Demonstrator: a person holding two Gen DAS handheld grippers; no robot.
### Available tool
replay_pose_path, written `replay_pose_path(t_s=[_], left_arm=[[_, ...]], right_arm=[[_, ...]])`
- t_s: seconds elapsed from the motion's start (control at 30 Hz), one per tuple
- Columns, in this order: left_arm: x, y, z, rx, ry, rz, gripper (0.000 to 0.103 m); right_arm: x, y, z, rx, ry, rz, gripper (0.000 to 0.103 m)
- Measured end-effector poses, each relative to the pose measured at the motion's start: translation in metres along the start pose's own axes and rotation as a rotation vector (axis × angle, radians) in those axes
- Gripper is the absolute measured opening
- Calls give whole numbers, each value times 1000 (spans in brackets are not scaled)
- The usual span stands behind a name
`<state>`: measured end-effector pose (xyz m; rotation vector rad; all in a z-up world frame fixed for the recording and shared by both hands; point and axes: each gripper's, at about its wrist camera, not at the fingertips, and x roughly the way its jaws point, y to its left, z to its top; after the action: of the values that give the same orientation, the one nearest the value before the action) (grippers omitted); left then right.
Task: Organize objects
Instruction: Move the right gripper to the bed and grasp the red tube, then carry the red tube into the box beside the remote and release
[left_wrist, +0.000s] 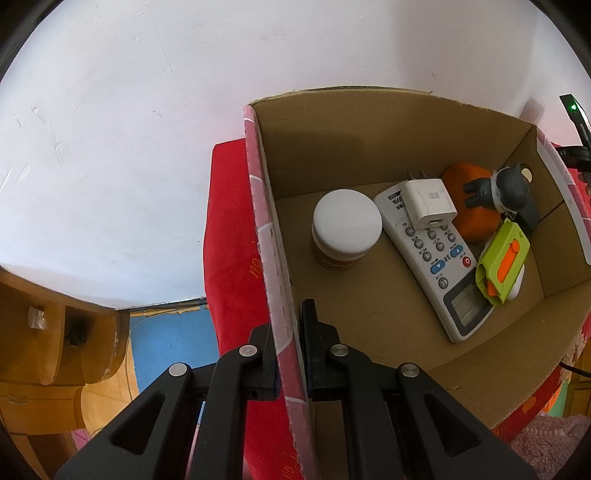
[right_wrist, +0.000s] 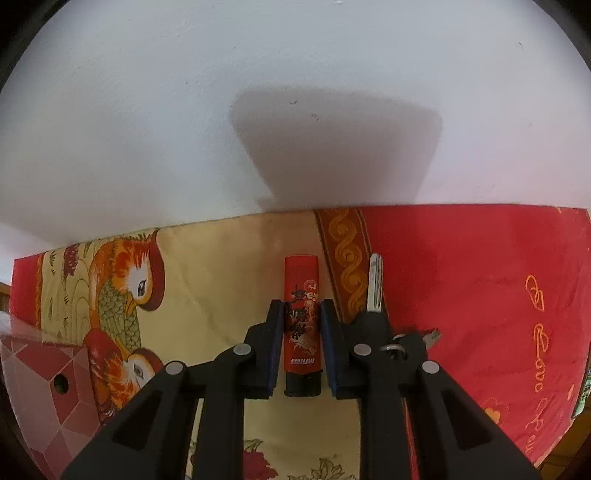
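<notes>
I'm clamping the left gripper (left_wrist: 287, 354) on the near wall of the cardboard box (left_wrist: 369, 147) to steady it, while the right gripper (right_wrist: 302, 345) is pinching the red lighter (right_wrist: 301, 295), which is lying flat on the patterned cloth (right_wrist: 221, 266) pointing to 12 o'clock. I'm reading the job as mostly done: the jar (left_wrist: 346, 229), remote (left_wrist: 432, 266), charger (left_wrist: 428, 205), green-orange gadget (left_wrist: 502, 266), orange object (left_wrist: 471, 218) and grey figurine (left_wrist: 506, 188) are already sitting in the box. Still outstanding, I'm judging, are the lighter and the key (right_wrist: 375, 291) lying just beside it at 3 o'clock.
</notes>
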<state>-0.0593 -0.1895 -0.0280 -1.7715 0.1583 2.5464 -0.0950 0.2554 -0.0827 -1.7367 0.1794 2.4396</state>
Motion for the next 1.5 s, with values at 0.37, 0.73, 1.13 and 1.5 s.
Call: replay_pose_path(t_s=[0.37,0.73,1.13,1.5], left_arm=[[12,6,-9,1,-2,-2,9],[11,9,-3,8,-1,-7,9],[13,11,-1,7,-2,-6,9],[9,21,4,-1,-6,-13,9]], right_arm=[[-8,-8,-28,-3,18,-1,19],[-47,-9,-62,24,-46,84,19],[-143,109,-59,-214,-210,238,19],[-144,250,-88,-509,-39,471,19]])
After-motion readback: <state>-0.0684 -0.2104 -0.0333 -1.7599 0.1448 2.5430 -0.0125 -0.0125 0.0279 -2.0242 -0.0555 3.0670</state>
